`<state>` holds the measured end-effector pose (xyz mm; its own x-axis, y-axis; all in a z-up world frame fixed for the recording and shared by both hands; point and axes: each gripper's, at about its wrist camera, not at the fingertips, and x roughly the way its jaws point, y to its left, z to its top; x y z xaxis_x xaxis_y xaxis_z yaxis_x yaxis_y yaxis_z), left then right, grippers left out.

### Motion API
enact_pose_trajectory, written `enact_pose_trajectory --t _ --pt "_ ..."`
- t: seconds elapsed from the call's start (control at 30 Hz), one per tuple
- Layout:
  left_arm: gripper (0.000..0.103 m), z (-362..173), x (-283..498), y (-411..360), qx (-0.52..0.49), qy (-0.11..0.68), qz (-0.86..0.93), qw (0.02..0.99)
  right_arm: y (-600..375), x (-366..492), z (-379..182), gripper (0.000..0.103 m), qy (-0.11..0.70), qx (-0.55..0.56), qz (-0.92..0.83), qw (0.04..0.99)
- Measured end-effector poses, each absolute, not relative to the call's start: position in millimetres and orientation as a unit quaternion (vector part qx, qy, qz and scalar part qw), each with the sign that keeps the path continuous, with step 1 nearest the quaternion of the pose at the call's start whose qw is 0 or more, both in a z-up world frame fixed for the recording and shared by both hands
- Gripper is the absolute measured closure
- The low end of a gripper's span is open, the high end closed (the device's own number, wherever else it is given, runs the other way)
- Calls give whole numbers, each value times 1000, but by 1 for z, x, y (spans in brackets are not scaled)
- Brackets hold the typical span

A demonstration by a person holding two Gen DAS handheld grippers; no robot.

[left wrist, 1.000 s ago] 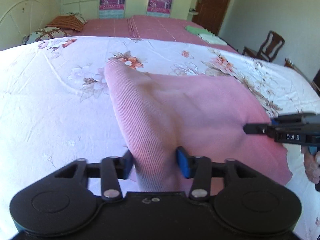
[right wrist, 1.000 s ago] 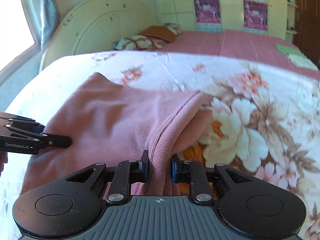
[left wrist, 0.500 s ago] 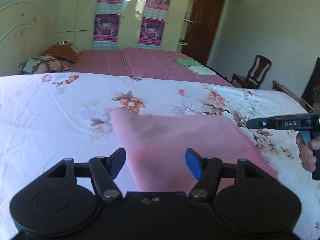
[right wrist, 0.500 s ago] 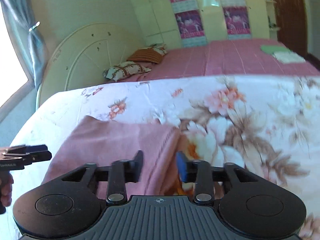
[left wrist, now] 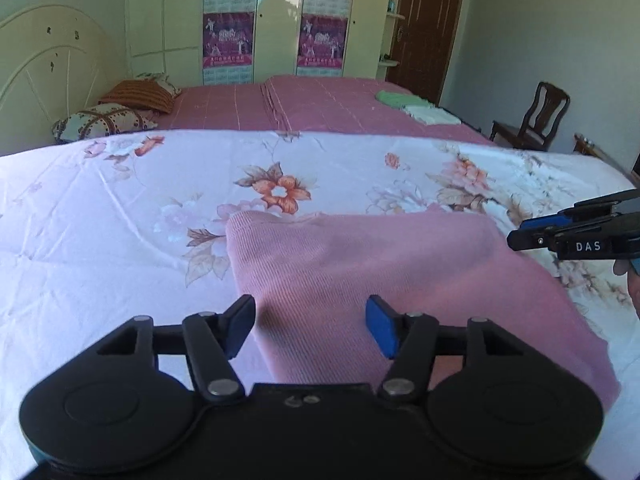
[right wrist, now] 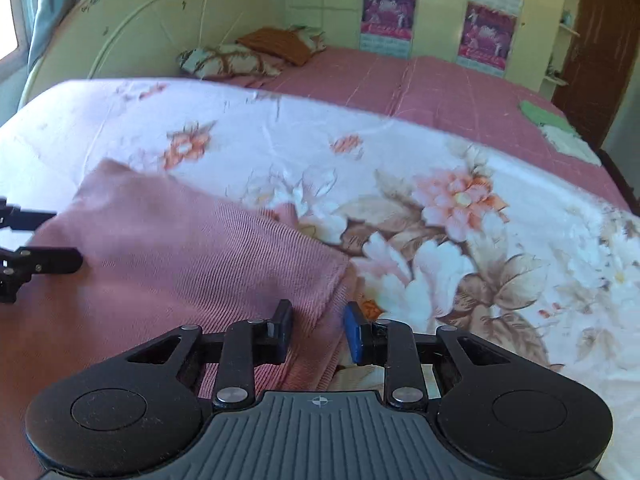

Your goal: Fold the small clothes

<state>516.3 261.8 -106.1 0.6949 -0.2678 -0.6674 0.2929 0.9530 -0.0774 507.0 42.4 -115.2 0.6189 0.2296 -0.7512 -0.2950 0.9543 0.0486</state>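
A pink ribbed knit garment [left wrist: 392, 272] lies folded flat on the white floral bedspread [left wrist: 120, 216]. My left gripper [left wrist: 311, 327] is open and empty above the garment's near left part. My right gripper [right wrist: 318, 330] is open and empty over the garment's [right wrist: 192, 256] right edge. The right gripper also shows at the right edge of the left wrist view [left wrist: 576, 236]. The left gripper shows at the left edge of the right wrist view [right wrist: 32, 256].
A second bed with a pink cover [left wrist: 304, 104] stands behind, with pillows [left wrist: 120, 116] and folded green and white cloths [left wrist: 416, 106]. A wooden chair [left wrist: 536, 120] stands at the right. A wardrobe [left wrist: 272, 20] and a door are at the back.
Both grippers were shut on the pink garment a second ago. They have let go, opened and drawn back. The garment now lies flat on the bedspread.
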Motion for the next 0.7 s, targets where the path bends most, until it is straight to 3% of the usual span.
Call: enact_pose_trajectory --t 0.13,0.3,0.6,0.67,0.7 --pt "44 -96 455 285 -15 346 -142 927 21 453 -81 74 392 11 202 898" --pt "45 -111 395 294 -60 368 -126 919 2 381 -84 74 402 55 219 887" --pt "45 -132 395 286 -88 398 -95 908 5 368 -117 74 433 124 221 865" --pt "47 -132 394 283 -83 401 -93 908 4 371 -120 100 435 112 212 868" --pt "48 -131 394 282 -81 403 -94 907 3 371 -120 100 434 104 206 871"
